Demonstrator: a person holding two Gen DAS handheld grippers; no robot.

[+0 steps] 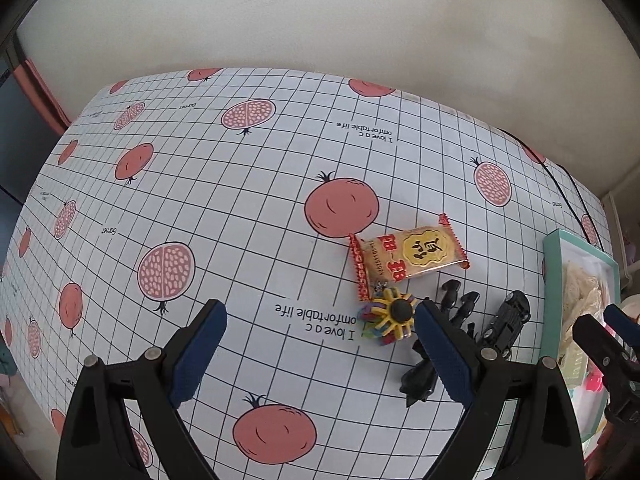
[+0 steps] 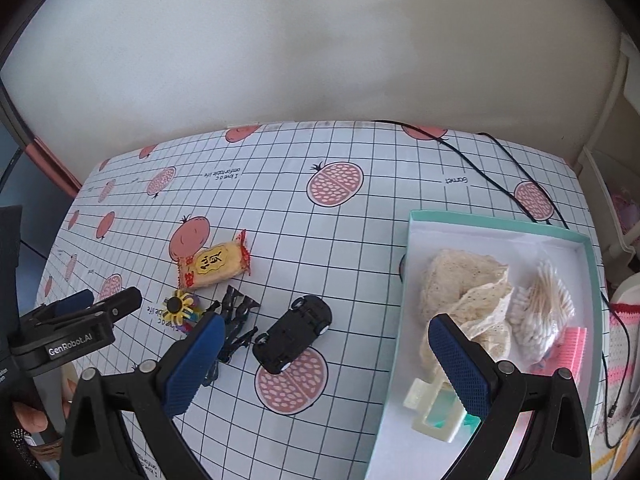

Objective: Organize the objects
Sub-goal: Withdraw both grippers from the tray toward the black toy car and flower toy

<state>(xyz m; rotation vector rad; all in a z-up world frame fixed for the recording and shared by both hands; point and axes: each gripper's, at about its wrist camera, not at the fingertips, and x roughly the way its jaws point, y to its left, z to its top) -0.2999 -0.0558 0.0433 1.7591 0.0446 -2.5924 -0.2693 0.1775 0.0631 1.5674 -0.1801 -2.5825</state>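
1. The table [image 2: 360, 216] wears a white cloth with black squares and pink fruit pictures.
2. The left hand-held gripper [image 1: 320, 332] hangs over the table with its two blue fingers [image 1: 200, 344] spread wide. It holds nothing.
3. The right hand-held gripper [image 2: 328, 360] is spread wide too, and it holds nothing. One finger is over the cloth and the other is over the box [image 2: 500, 232].
4. A snack pack [image 1: 408, 258] lies flat on the table, just past a little toy.
5. That toy is a flower spinner [image 1: 390, 314] with yellow petals and a black middle. It sits just beside the right finger of the left hand-held gripper.
6. A black toy car [image 2: 294, 334] lies upside down, wheels up, partly on a pink fruit picture.
7. Some small black bits [image 2: 236, 320] lie between the spinner and the car. I cannot tell what they are.
8. The box is green outside and white inside. It sits on the right side of the table, near the car but not touching it.
9. In the box lie some pale lacy cloth [image 2: 460, 284], a clear bag of white sticks [image 2: 540, 304], a pink thing [image 2: 574, 350] and a see-through clip [image 2: 436, 412].
10. A black cord [image 2: 500, 168] runs over the far side of the table.
11. A person's fingers [image 2: 28, 416] show low at the left, under the left hand-held gripper.
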